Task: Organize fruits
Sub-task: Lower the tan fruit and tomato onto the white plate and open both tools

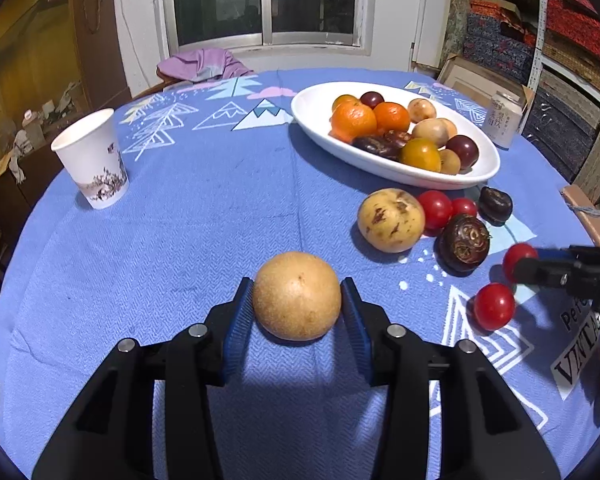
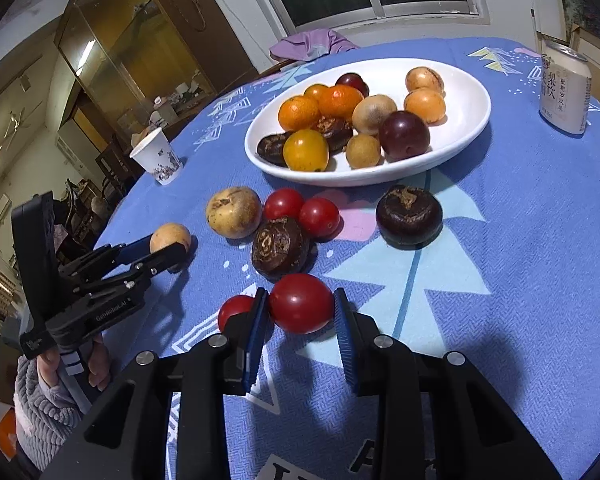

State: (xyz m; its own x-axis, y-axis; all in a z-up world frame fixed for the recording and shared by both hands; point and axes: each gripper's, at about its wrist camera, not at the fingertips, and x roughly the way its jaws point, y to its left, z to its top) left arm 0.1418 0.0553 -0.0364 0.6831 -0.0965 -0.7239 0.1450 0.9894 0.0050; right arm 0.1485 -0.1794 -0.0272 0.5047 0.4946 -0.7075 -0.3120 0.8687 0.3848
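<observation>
My left gripper point(image 1: 297, 300) has its blue pads on both sides of a round tan fruit point(image 1: 297, 295) that rests on the blue tablecloth; it also shows in the right wrist view point(image 2: 169, 238). My right gripper point(image 2: 300, 307) has its pads against a red tomato point(image 2: 301, 302) on the cloth. A white oval plate point(image 2: 464, 120) at the back holds several oranges, plums and brown fruits. Loose on the cloth lie a spotted yellow fruit point(image 2: 233, 212), two tomatoes point(image 2: 302, 210), two dark water chestnuts point(image 2: 280, 249) and another tomato point(image 2: 234, 310).
A paper cup point(image 1: 93, 158) stands at the left of the table. A drink can point(image 2: 565, 92) stands right of the plate. A purple cloth point(image 1: 204, 65) lies on a chair behind the table. Boxes are stacked along the right wall.
</observation>
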